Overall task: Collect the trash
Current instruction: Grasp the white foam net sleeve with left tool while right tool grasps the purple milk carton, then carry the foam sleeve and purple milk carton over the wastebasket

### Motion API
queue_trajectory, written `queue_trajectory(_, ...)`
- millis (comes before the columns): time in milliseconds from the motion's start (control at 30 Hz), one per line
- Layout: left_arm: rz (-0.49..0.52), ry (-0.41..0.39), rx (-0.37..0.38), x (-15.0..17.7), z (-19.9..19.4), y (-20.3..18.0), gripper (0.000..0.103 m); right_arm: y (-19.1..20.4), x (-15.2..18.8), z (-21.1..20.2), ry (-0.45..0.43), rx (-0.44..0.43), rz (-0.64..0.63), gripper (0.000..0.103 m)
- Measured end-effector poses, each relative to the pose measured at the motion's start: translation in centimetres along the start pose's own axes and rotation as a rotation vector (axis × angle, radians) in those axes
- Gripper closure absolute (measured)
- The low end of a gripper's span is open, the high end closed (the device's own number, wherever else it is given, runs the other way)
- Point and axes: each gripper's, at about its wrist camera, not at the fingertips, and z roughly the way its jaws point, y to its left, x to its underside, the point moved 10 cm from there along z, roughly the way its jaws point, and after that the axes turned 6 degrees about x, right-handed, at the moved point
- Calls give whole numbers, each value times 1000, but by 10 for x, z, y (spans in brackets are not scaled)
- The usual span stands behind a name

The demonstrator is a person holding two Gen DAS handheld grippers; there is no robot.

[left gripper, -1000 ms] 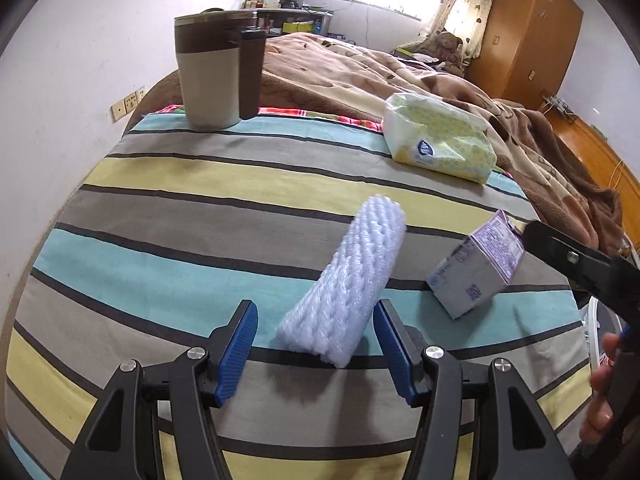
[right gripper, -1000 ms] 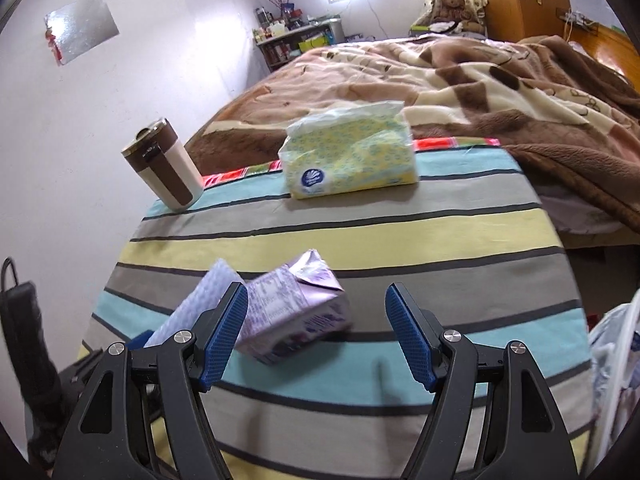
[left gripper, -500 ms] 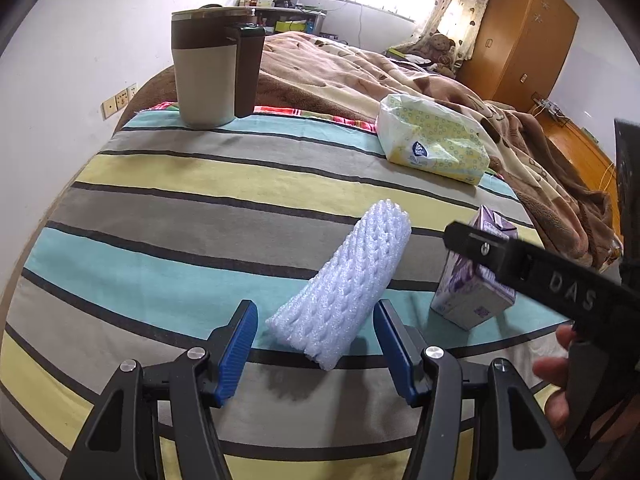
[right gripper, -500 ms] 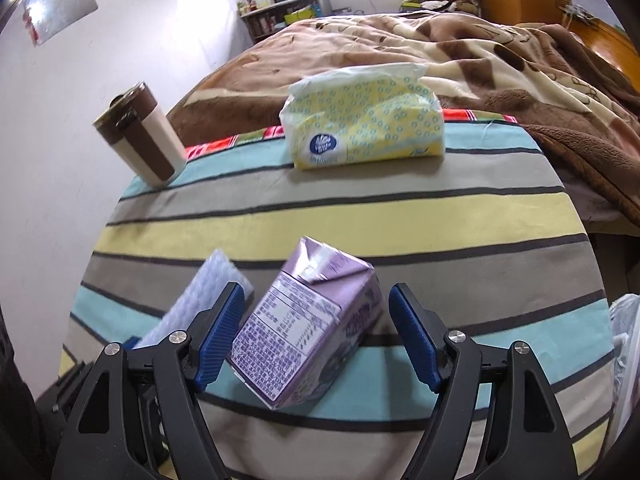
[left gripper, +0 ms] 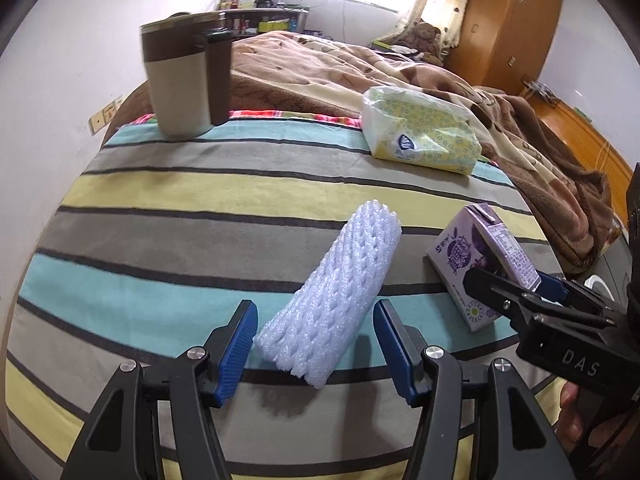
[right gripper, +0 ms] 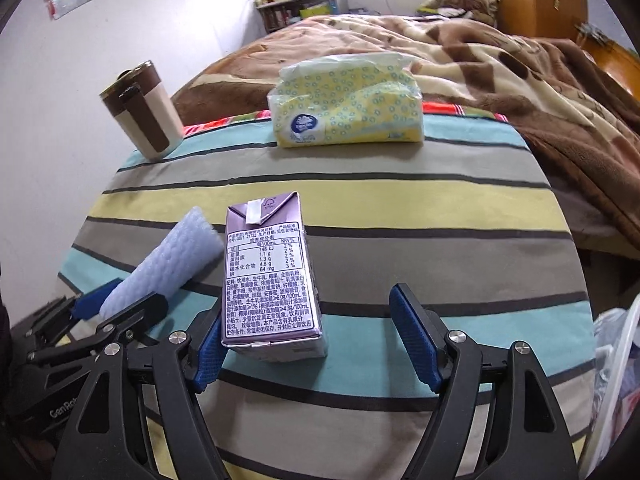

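While closing in over the last second, now bracketing trash: left gripper (left gripper: 314, 342) open around foam net (left gripper: 334, 304), right gripper (right gripper: 314, 338) open around carton (right gripper: 270, 280), both on striped cloth (left gripper: 180, 196); ready to squeeze.

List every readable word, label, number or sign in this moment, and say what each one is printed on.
"DAS": right gripper body, left wrist view.
"GenRo", cut off: left gripper body, right wrist view.
"FSC": top flap of purple drink carton.
"148 kJ", "1.1 g", "1.3 g", "4.8 g", "64 mg": carton's nutrition table.
Carton's Chinese text: too small.
Blue logo on tissue pack: blurred.
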Motion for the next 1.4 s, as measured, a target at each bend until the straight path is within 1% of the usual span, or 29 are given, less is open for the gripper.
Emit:
queue_trajectory(33, 11, -1, -2, -1, 1, -1, 43, 0, 0, 0, 0, 0, 0, 27)
queue_trajectory(100, 34, -4, -7, -4, 3, -4, 43, 5, -2, -3, -28, -10, -26, 30)
queue_trajectory(167, 40, 6, -4, -5, 8, -5, 43, 3, -2, -3, -31, -12, -29, 40)
queue_trajectory(200, 41, 6, 3, -5, 8, -6, 43, 2, -2, -3, -31, -16, -28, 42)
queue_trajectory(267, 53, 10, 8, -6, 11, -8, 43, 1, -1, -2, -29, -27, -26, 51)
queue_trajectory(333, 55, 10, -5, -7, 12, -8, 43, 2, 0, -1, -24, -34, -29, 58)
queue_trajectory(367, 55, 1, -6, -9, 12, -9, 43, 2, 0, -1, -25, -33, -32, 59)
queue_trajectory(400, 55, -1, 4, -9, 12, -10, 43, 1, 0, -2, -28, -34, -32, 59)
queue_trajectory(467, 46, 2, 16, -9, 14, -11, 48, 0, 1, -3, -30, -38, -29, 60)
queue_trajectory(533, 30, 4, 41, -8, 14, -13, 60, 0, 2, -4, -31, -47, -26, 60)
queue_trajectory(567, 25, 7, 51, -8, 15, -13, 63, 0, 2, -4, -31, -47, -26, 60)
queue_trajectory(633, 33, 8, 53, -6, 14, -16, 72, -1, 4, -6, -34, -51, -26, 60)
queue_trajectory(733, 46, 2, 56, -3, 11, -23, 75, -3, 6, -10, -43, -50, -19, 60)
queue_trajectory(967, 52, -9, 66, 5, -1, -39, 76, -15, 10, -26, -68, -53, 5, 63)
queue_trajectory(1200, 50, -38, 89, 15, -26, -60, 76, -28, 18, -44, -106, -43, 22, 63)
queue_trajectory(1400, 64, -63, 112, 25, -50, -86, 76, -49, 28, -71, -144, -45, 60, 63)
